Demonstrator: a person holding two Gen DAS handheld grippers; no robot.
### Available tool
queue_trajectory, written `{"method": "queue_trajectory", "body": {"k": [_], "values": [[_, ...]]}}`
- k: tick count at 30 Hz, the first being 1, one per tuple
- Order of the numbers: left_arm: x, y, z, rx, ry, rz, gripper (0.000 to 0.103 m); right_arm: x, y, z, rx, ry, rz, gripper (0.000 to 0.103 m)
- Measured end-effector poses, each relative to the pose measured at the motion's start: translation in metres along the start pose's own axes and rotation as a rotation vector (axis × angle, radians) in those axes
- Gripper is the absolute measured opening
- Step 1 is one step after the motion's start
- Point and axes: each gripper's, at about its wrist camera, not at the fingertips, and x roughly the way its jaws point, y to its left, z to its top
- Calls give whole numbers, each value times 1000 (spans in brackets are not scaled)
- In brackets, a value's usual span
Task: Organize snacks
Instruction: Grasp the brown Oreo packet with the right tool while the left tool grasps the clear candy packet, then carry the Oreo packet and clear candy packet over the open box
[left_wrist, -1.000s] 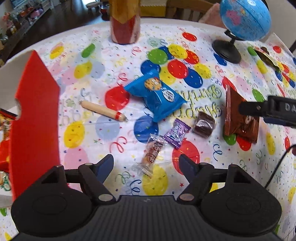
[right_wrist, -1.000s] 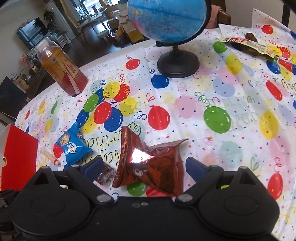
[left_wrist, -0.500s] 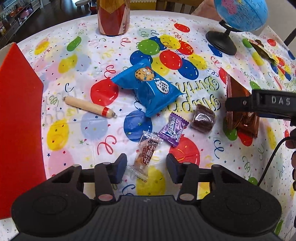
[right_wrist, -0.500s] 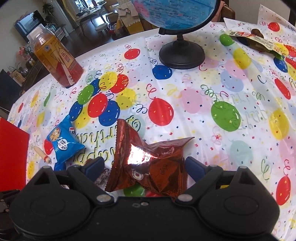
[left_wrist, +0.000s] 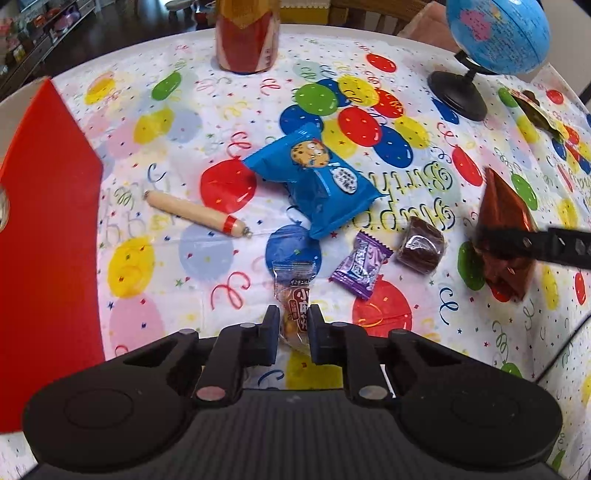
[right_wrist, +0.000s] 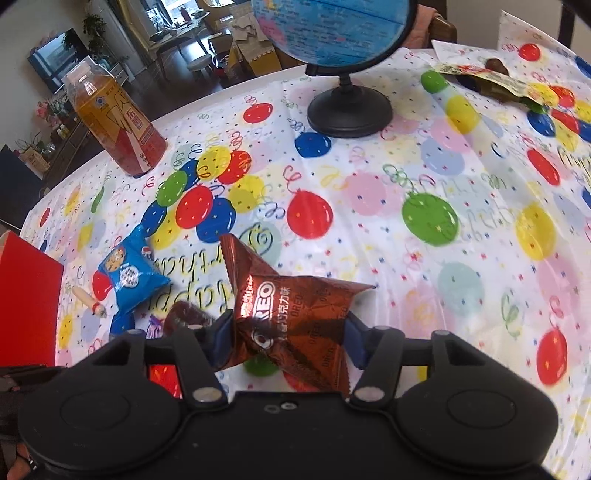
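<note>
My left gripper (left_wrist: 291, 322) is shut on a small clear-wrapped brown candy (left_wrist: 294, 295) lying on the balloon tablecloth (left_wrist: 177, 280). My right gripper (right_wrist: 288, 332) has its jaws closing on a shiny brown Oreo packet (right_wrist: 295, 306); both pads touch it and the foil is crumpled upward. In the left wrist view that packet (left_wrist: 502, 206) sits at the right under a black finger (left_wrist: 535, 242). Loose on the cloth are a blue cookie packet (left_wrist: 314, 181), a sausage stick (left_wrist: 195, 214), a purple candy (left_wrist: 360, 264) and a dark wrapped cake (left_wrist: 421, 245).
A red box (left_wrist: 44, 229) stands at the left edge. A tea bottle (right_wrist: 114, 125) stands at the back left and a globe on a black stand (right_wrist: 347, 110) at the back. Another flat snack packet (right_wrist: 491, 81) lies at the far right.
The left jaws have shut onto the small candy. The right jaws have narrowed onto the Oreo packet, which is now crumpled and tipped up. Both hands stayed about where they were.
</note>
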Motion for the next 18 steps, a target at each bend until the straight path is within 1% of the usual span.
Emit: {"method": "queue_trajectory", "body": {"k": [3, 8, 11, 18], "values": [[-4, 3, -3, -9, 2, 13, 16, -11, 0, -9, 4, 0, 7, 57], [-20, 10, -11, -35, -14, -3, 16, -37, 6, -22, -6, -10, 29, 57], [-35, 13, -16, -37, -36, -8, 16, -53, 13, -29, -29, -18, 43, 57], [-77, 20, -27, -55, -87, -46, 16, -90, 38, -45, -95, -34, 71, 57]]}}
